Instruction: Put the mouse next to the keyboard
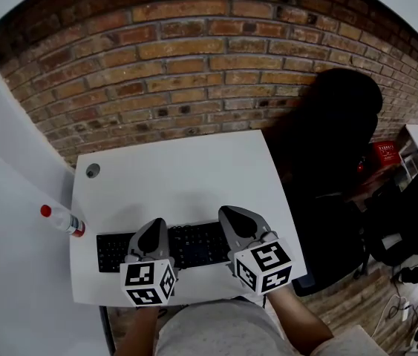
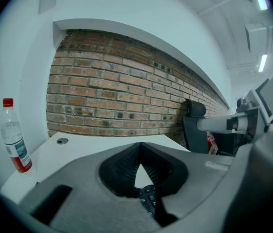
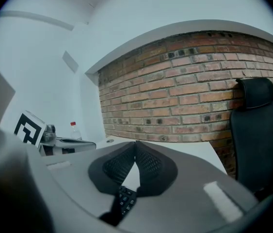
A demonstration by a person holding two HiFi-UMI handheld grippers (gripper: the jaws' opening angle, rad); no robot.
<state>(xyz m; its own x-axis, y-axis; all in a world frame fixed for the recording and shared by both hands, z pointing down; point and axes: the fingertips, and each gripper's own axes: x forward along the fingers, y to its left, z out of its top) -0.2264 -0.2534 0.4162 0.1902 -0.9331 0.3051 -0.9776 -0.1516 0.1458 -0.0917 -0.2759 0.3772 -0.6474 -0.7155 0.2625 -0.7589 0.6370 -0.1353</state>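
Hovering side by side over the keyboard [image 1: 194, 245] at the near edge of the white counter [image 1: 179, 173], the left tongs [image 1: 155, 225] and right tongs [image 1: 232, 213] are both clenched on nothing. Each gripper view shows its two ribbed halves touching at the tips, with only a wedge of counter and a few black keys in the gap below.

The head view alone lays out the whole counter. The keyboard runs along the near edge, towards the left. A round cable hole [image 1: 92, 170] sits at the far left corner, and a clear bottle [image 1: 64, 220] with a red cap is at the left edge. A black chair [image 1: 335, 147] stands beyond the right edge, and a brick wall [image 1: 194, 65] rises behind the far edge.

The left gripper view adds that the bottle stands upright, and it catches the right tongs side-on at its right margin. The right gripper view catches the left tongs at its left.

The mouse cannot be made out in any view. In the head view the tongs cover much of the keyboard. Whether the bottle stands on the counter or just off its left edge is hard to tell. The dim clutter past the chair cannot be read.
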